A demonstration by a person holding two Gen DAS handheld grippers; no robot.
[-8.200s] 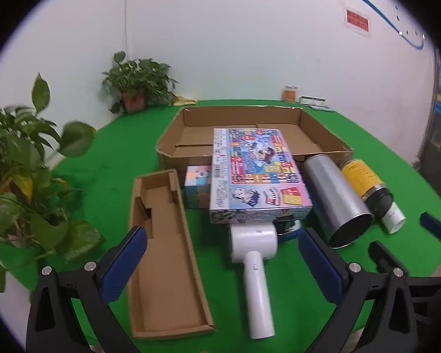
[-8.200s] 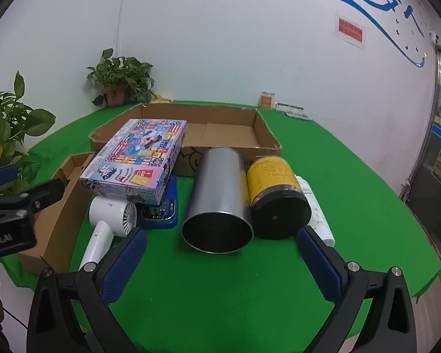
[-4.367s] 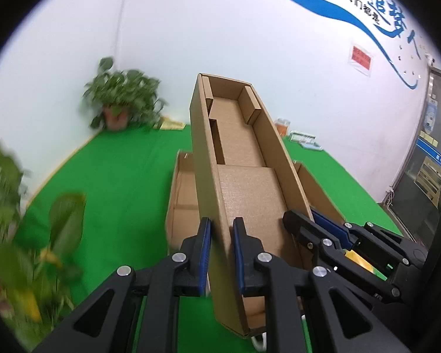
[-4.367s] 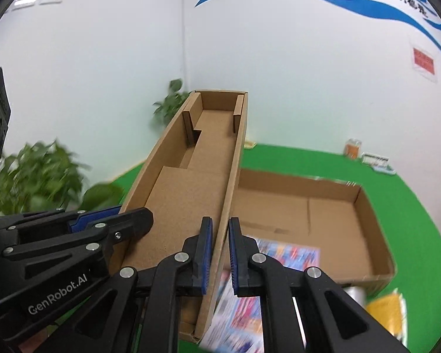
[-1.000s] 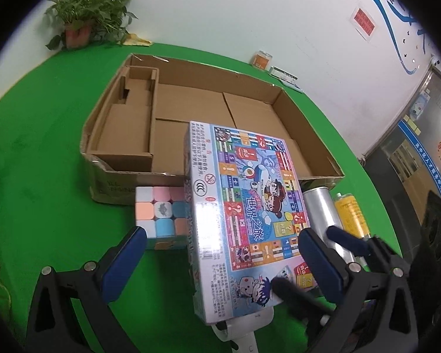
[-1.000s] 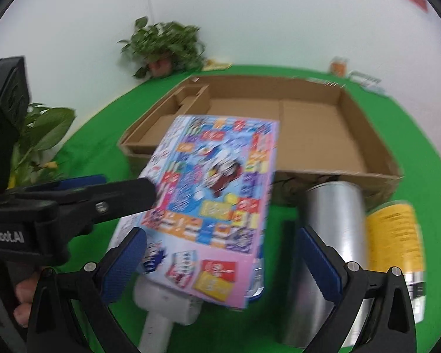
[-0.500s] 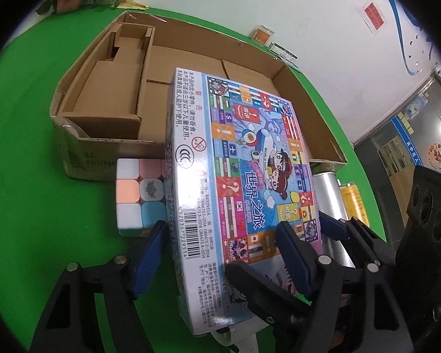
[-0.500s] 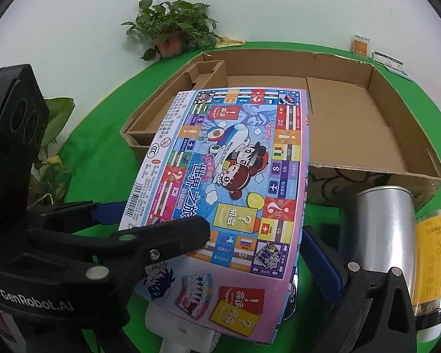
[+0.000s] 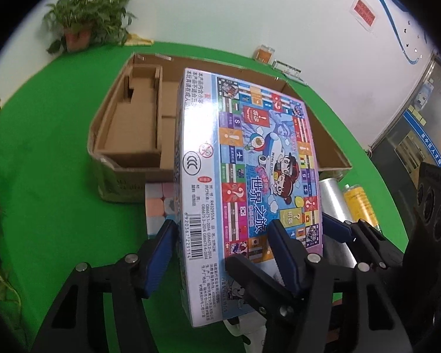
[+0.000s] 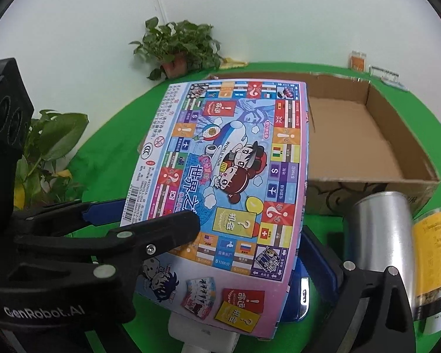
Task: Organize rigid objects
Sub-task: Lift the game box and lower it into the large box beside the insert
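Note:
A colourful board-game box point(image 9: 250, 182) is lifted at a tilt over the front edge of the large open cardboard box point(image 9: 117, 135). My left gripper point(image 9: 220, 253) is shut on the game box's left near edge. My right gripper point(image 10: 241, 244) clamps the same game box point(image 10: 229, 182) across its width; only its right finger point(image 10: 317, 253) shows clearly. The narrow cardboard tray point(image 9: 135, 114) lies inside the large box point(image 10: 352, 135) at its left.
A pastel cube point(image 9: 158, 209) sits under the game box. A white hair dryer point(image 10: 203, 332), a silver cylinder point(image 10: 379, 235) and a yellow-labelled jar point(image 10: 432, 253) lie on the green table. Potted plants point(image 9: 88, 26) stand at the left and back.
Both grippers have closed in on the game box and raised its near end; it now tilts up toward the large box.

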